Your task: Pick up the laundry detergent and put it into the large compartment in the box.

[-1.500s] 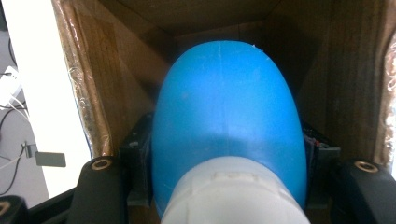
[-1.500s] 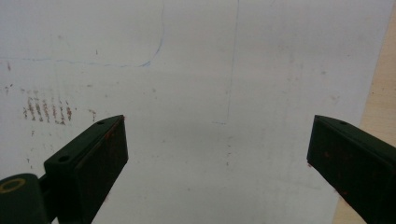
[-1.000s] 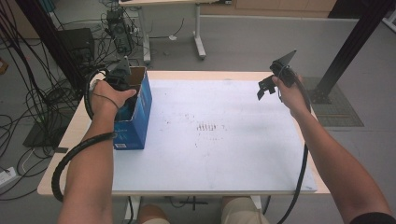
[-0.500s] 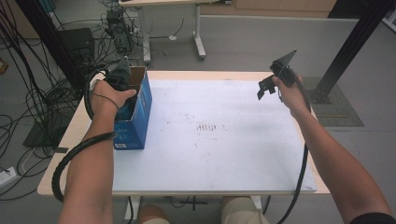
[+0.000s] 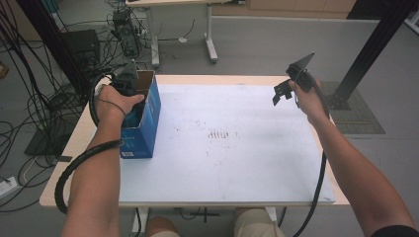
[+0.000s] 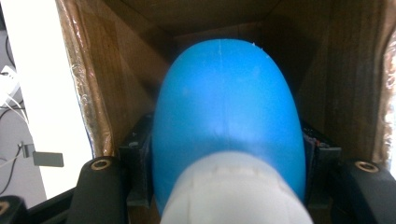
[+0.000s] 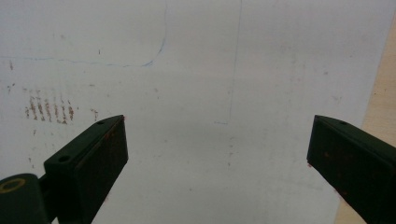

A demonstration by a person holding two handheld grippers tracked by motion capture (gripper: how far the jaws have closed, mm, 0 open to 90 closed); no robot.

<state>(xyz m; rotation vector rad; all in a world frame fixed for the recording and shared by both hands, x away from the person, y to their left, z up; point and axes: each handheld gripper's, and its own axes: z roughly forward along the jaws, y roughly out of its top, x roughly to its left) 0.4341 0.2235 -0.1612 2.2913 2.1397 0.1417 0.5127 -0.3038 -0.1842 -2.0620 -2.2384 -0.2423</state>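
No visible change from earlier high-view frames: both hands parked. Left gripper [image 5: 129,94] at left edge of high view, sunk in open blue carton [image 5: 146,123]; jaws clamped on blue bottle [image 6: 226,116] with white cap [image 6: 233,191], bottle inside cardboard walls. Right gripper [image 5: 284,91] upper right, jaws spread wide, empty, above white table [image 7: 196,70]. Judgement: grasp settled, lift-out next; bottle not yet out.

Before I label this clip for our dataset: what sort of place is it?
Most likely a lab or workshop set up for recording: cables sprawl over a bare grey floor, a black metal frame post stands nearby, and the white-topped table is scuffed from use.
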